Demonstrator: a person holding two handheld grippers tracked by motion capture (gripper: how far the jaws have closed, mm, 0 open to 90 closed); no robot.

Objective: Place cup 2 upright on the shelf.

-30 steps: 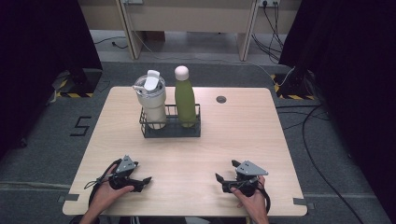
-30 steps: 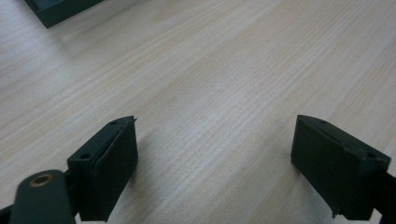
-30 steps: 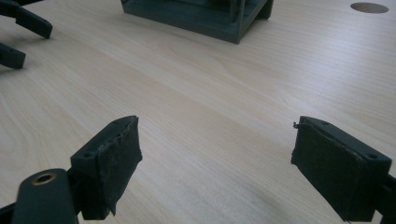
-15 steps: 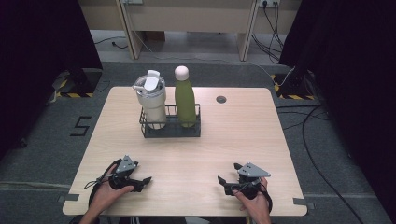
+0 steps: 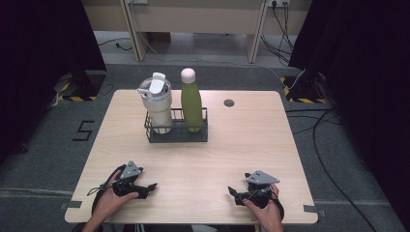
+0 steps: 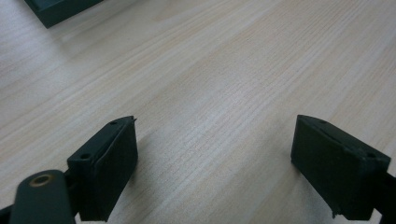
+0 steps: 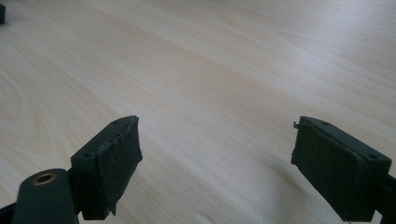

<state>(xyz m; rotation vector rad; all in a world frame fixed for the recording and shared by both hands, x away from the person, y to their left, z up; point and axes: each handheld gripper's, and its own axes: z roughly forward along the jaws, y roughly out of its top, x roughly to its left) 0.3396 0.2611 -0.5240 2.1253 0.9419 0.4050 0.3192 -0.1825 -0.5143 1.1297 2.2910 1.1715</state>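
A black wire rack (image 5: 176, 133) stands on the wooden table (image 5: 241, 140), left of centre. It holds a white lidded tumbler (image 5: 156, 101) on its left and a green bottle (image 5: 191, 102) with a pale cap on its right. My left gripper (image 5: 151, 188) rests near the table's front edge at the left, held by a hand, pointing right. Its jaws stand wide apart over bare wood, so the left gripper (image 6: 215, 154) is open. My right gripper (image 5: 232, 194) lies at the front right, pointing left. In its own view the right gripper (image 7: 217, 154) is open with nothing between the jaws.
A small dark round grommet (image 5: 229, 103) sits in the tabletop at the back right of centre. A corner of the rack (image 6: 60, 10) shows at the top left of the left gripper view. Cables (image 5: 309, 125) run over the floor to the right of the table.
The right gripper has shifted slightly toward the front edge of the table. The left gripper has stayed in place.
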